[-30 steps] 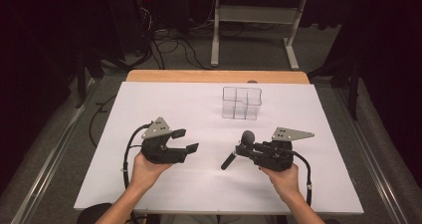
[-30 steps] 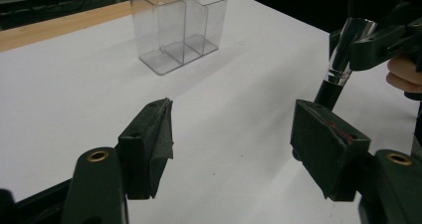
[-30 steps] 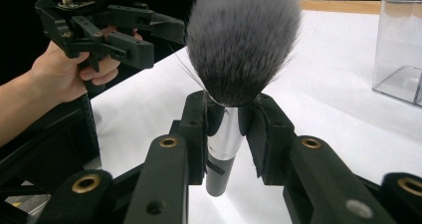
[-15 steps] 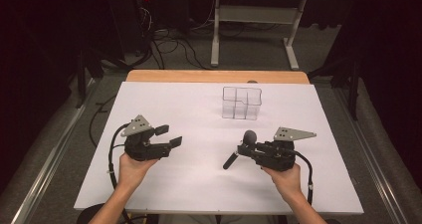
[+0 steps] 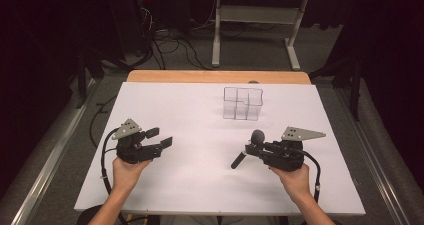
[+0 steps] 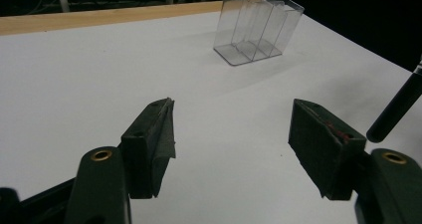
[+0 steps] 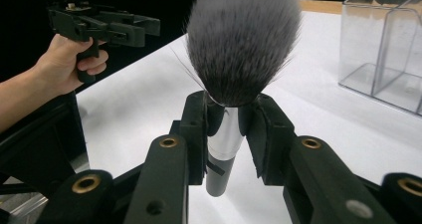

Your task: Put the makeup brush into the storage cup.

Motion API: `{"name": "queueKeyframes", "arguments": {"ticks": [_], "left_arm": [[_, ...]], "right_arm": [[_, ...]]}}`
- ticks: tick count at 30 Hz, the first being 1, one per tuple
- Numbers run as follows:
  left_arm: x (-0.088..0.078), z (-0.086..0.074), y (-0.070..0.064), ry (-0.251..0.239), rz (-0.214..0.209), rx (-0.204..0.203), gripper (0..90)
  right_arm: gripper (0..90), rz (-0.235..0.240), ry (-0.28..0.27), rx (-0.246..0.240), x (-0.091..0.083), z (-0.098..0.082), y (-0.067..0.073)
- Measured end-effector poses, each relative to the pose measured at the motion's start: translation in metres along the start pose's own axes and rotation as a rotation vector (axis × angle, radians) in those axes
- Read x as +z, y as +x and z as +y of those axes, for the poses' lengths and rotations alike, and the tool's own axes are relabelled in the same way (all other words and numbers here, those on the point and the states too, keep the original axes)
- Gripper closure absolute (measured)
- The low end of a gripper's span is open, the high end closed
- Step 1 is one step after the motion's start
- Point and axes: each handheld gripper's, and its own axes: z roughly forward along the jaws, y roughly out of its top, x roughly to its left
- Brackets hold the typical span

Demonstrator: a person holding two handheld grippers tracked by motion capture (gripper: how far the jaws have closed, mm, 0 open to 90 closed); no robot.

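The right gripper (image 7: pixel 231 119) has its fingers (image 7: pixel 196 129) clamped on the silver ferrule of a makeup brush (image 7: pixel 239 50), just under the bristles. The grey tuft points up and the dark handle hangs out below, tilted toward the bench (image 5: pixel 190 105). That grip near the head probably leaves the handle free to go first into the clear divided organizer (image 5: pixel 243 103), which stands well apart on the far side of the white surface.

The left gripper (image 5: pixel 159 138) hovers low over the bench with its fingers (image 6: pixel 149 144) spread wide and nothing between them.

The right gripper view shows where the brush is pinched. From the high view the brush (image 5: pixel 247 147) reads merely as a dark stick with a grey knob.
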Motion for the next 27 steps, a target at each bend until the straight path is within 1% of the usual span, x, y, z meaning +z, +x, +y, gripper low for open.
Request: {"name": "queueKeyframes", "arguments": {"ticks": [4,8,12,15,20,25,27], "left_arm": [[-0.001,-0.003,0.000,0.000,0.023,0.007,32.6],[0.001,-0.007,0.000,0.007,0.027,0.007,29.3],[0.003,-0.012,0.000,0.015,0.028,-0.003,28.5],[0.005,-0.014,-0.001,0.016,0.043,0.006,28.3],[0.003,-0.015,0.003,-0.002,0.062,-0.009,27.8],[0.003,-0.017,0.006,0.003,0.073,-0.015,27.6],[0.004,-0.018,0.006,0.005,0.070,-0.017,27.6]], "right_arm": [[72.8,-0.015,0.010,0.003,-0.004,0.001,-0.002],[72.8,-0.030,0.013,-0.006,-0.009,0.004,-0.003],[72.8,-0.052,0.012,-0.013,-0.012,0.008,-0.005],[72.8,-0.057,0.008,-0.021,-0.014,0.010,-0.006],[72.8,-0.071,0.020,-0.041,-0.018,0.014,-0.006],[72.8,-0.085,0.020,-0.040,-0.022,0.019,-0.009],[72.8,-0.090,0.020,-0.043,-0.024,0.021,-0.010]]}}
